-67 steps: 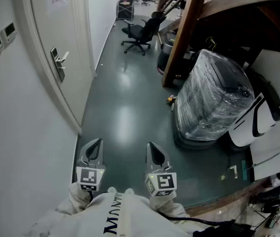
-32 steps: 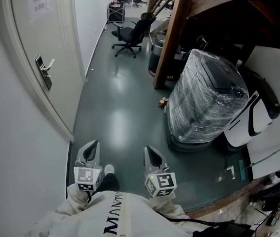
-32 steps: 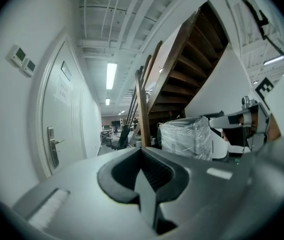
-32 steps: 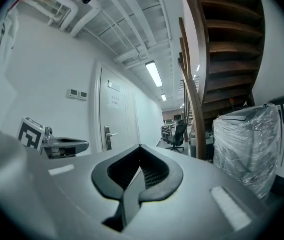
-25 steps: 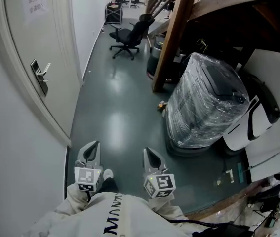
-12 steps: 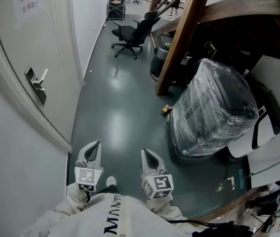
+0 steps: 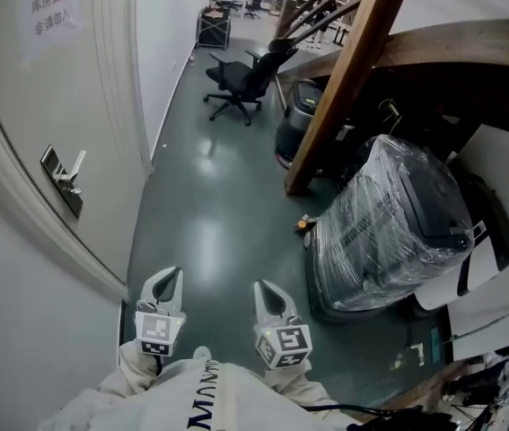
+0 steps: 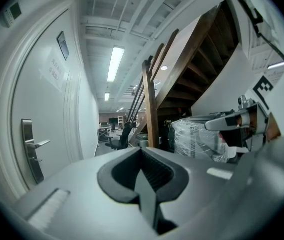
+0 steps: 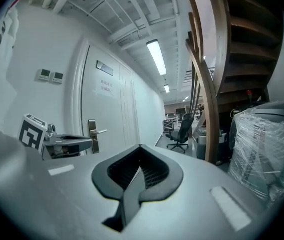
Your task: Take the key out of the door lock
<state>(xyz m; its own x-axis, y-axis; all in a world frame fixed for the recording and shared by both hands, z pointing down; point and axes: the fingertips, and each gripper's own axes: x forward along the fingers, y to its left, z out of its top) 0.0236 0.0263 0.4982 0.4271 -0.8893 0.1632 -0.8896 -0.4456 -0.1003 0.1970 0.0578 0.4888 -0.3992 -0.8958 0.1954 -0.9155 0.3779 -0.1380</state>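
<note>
Head view: approach step, I'd judge; lock plate (image 7: pixel 61 180) on door (image 7: pixel 30 79) at 10 o'clock, well apart from left tool (image 7: pixel 166 281) & right tool (image 7: pixel 270 290), both low over dark green floor (image 7: pixel 218 196); key too small to tell. Next: close in on door, open one tool. Left gripper view: jaws together, empty; lock plate at 9. Right gripper view: jaws together, empty; corridor w/ office chair (image 9: pixel 182 131) at 12, wrapped machine (image 9: pixel 267 144) at 3, wooden stairs (image 9: pixel 222 59) above.

1. Indoor scene, moderately bright. The light comes from long white fluorescent ceiling tubes (image 8: pixel 115 63).
2. The glossy dark green floor (image 7: pixel 207 233) carries pale glare patches.
3. The space beneath the brown wooden staircase (image 7: pixel 451 48) is in deep shadow.
4. Both gripper views show strong fisheye bending and black vignetted corners. The grey left gripper (image 8: pixel 143 156) sits close to the lens and looks slightly soft.
</note>
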